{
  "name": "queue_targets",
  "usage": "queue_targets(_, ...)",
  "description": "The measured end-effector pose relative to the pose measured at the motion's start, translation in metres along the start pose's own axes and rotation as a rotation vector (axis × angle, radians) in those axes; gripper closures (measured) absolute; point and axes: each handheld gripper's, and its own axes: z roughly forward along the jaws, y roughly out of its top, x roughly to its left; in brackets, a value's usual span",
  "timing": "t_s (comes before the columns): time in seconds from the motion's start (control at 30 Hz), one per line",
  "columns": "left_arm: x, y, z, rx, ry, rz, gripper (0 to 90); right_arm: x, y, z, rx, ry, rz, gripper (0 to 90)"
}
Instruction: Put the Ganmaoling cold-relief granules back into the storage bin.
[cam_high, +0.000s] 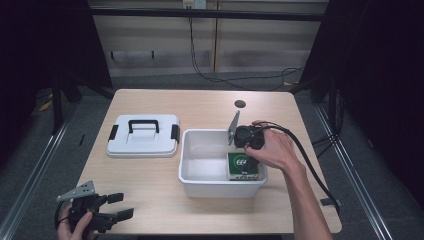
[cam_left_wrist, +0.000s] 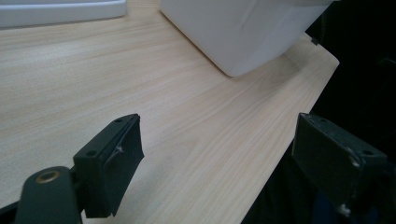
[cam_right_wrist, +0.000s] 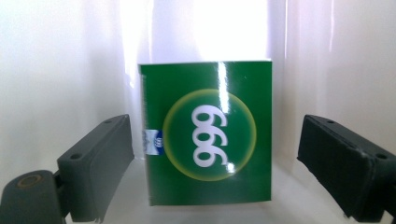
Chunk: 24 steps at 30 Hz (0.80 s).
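Right gripper (cam_high: 248, 146) dipped into white bin (cam_high: 192, 175), jaws spread wide either side of green box (cam_right_wrist: 208, 133), not touching: box lay free on bin floor, near right wall. Left gripper (cam_high: 112, 206) idled at counter (cam_high: 150, 185) edge, jaws open, empty. Lid (cam_high: 143, 136) lay aside, leaving bin accessible.

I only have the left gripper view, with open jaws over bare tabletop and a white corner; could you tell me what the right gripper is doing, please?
Observer: The right gripper is down inside the white bin, jaws open on either side of a green box, not touching it.
Operator: Thank you; is there any marking on that box?
Observer: Its face shows 999 in white on a round yellow-green emblem.
Operator: And is the bin's lid anywhere?
Observer: A white lid with a black handle lies flat on the table to the bin's left, apart from it.
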Motion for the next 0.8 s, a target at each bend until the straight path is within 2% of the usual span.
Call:
queue_targets(0.03,0.0,0.0,0.0,0.001,0.0,0.001,16.0,0.0,-0.001,-0.002,-0.016,0.013,-0.003,10.0)
queue_targets(0.17,0.0,0.0,0.0,0.002,0.0,0.001,16.0,0.001,-0.007,-0.009,-0.092,0.004,-0.001,10.9)
queue_targets(0.4,0.0,0.0,0.0,0.002,0.0,0.001,16.0,0.0,-0.02,-0.026,-0.225,0.012,0.049,13.1)
queue_targets(0.5,0.001,0.0,0.0,0.004,0.004,0.006,16.0,0.001,-0.023,-0.03,-0.254,0.004,0.057,13.2)
queue_targets(0.63,0.0,0.0,0.0,0.004,0.0,0.002,16.0,0.005,-0.026,-0.035,-0.295,-0.007,0.061,13.6)
queue_targets(0.67,0.0,0.0,0.0,0.002,0.001,0.0,16.0,0.007,-0.03,-0.04,-0.339,-0.04,0.056,13.8)
queue_targets(0.8,0.0,0.0,0.0,0.003,0.001,0.002,16.0,0.011,-0.038,-0.047,-0.424,-0.063,0.067,14.6)
